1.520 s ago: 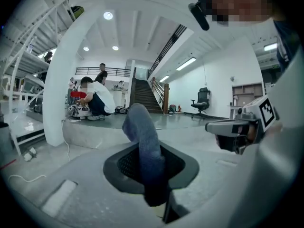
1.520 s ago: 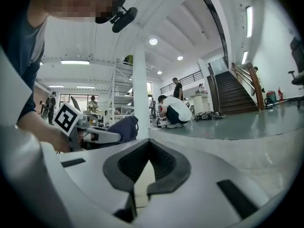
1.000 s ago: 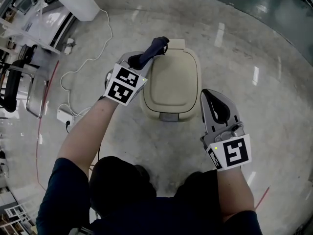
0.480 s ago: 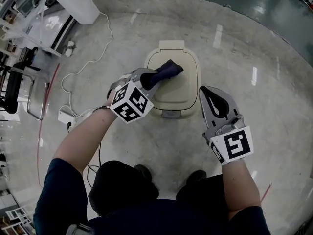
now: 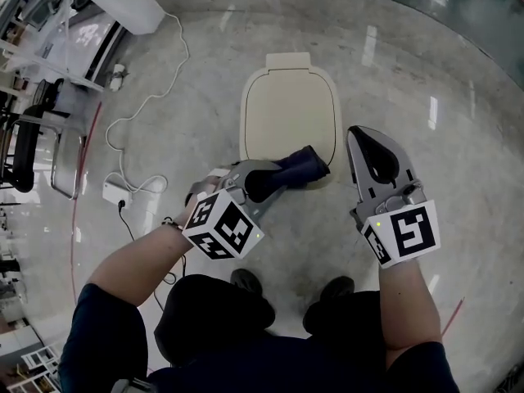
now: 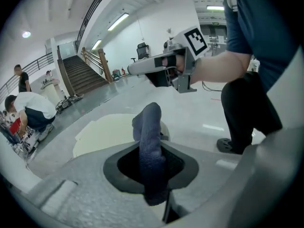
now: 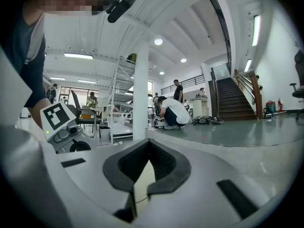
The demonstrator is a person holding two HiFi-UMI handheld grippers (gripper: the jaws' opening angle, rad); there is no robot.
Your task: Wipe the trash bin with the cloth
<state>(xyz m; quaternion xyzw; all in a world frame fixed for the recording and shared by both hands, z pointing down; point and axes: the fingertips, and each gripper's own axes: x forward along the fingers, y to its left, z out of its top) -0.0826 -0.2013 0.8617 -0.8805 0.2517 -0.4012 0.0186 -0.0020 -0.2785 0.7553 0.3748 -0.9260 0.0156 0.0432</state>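
Note:
A beige trash bin (image 5: 288,117) with its lid down stands on the concrete floor ahead of me. My left gripper (image 5: 278,176) is shut on a dark blue cloth (image 5: 304,166), which rests on the lid's near right edge. In the left gripper view the cloth (image 6: 150,137) sticks up between the jaws, with the bin lid (image 6: 102,134) beyond it. My right gripper (image 5: 370,144) hangs just right of the bin, shut and holding nothing. In the right gripper view its jaws meet (image 7: 145,175), and a sliver of beige shows through the gap.
A white power strip (image 5: 115,193) and its cable (image 5: 155,97) lie on the floor left of the bin. A chair (image 5: 33,137) and white equipment (image 5: 90,31) stand at far left. People (image 7: 173,110) work in the background near a white pillar (image 7: 140,94) and stairs (image 7: 237,96).
My left gripper has dragged the cloth across the lid, from the far left corner to the near right edge. The right gripper has hardly moved.

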